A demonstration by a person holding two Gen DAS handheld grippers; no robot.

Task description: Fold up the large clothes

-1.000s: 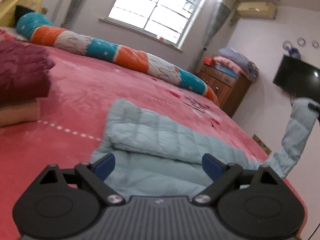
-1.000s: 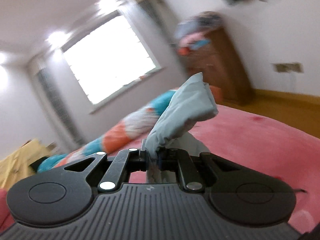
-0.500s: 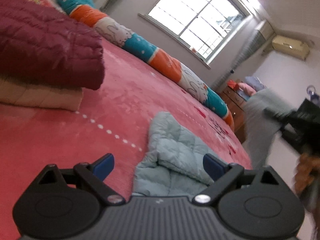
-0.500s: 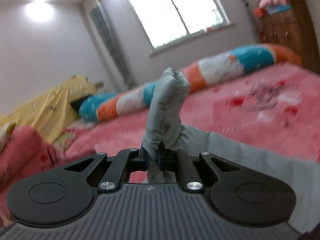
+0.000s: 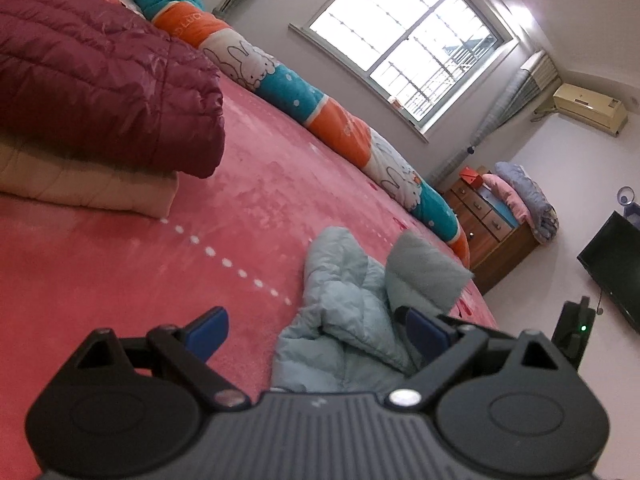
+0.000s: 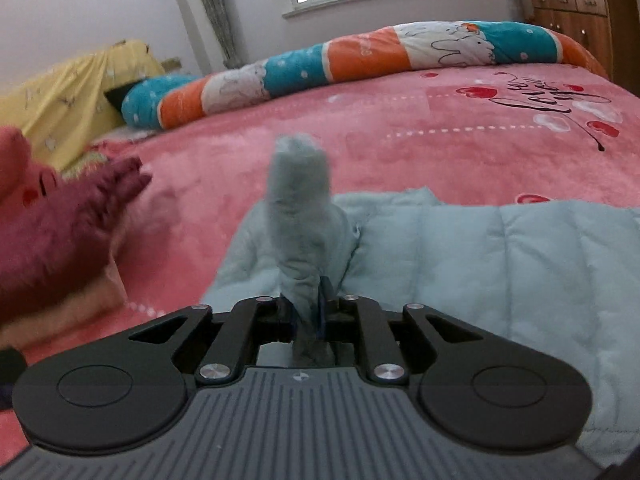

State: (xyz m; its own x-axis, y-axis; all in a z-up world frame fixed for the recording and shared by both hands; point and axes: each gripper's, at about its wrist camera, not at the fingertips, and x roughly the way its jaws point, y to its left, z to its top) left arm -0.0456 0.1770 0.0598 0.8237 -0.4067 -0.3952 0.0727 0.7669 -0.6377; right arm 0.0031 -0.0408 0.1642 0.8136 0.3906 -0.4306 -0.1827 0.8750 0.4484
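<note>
Looking along my right gripper [image 6: 307,314], I see its jaws, just easing apart, pinching the sleeve [image 6: 300,208] of the pale jacket [image 6: 500,264] on the bed [image 6: 400,140]. Only the left view shows my left gripper [image 5: 316,330], jaws spread, above the jacket's edge, and the TV [image 5: 616,268].

Open pink blanket [image 5: 248,208] lies from ten to twelve o'clock of the pale blue jacket [image 5: 352,312]. The stacked maroon coat [image 5: 100,92] and cream garment [image 5: 80,184] block nine o'clock; the long striped bolster [image 6: 360,60] bounds the far edge.
</note>
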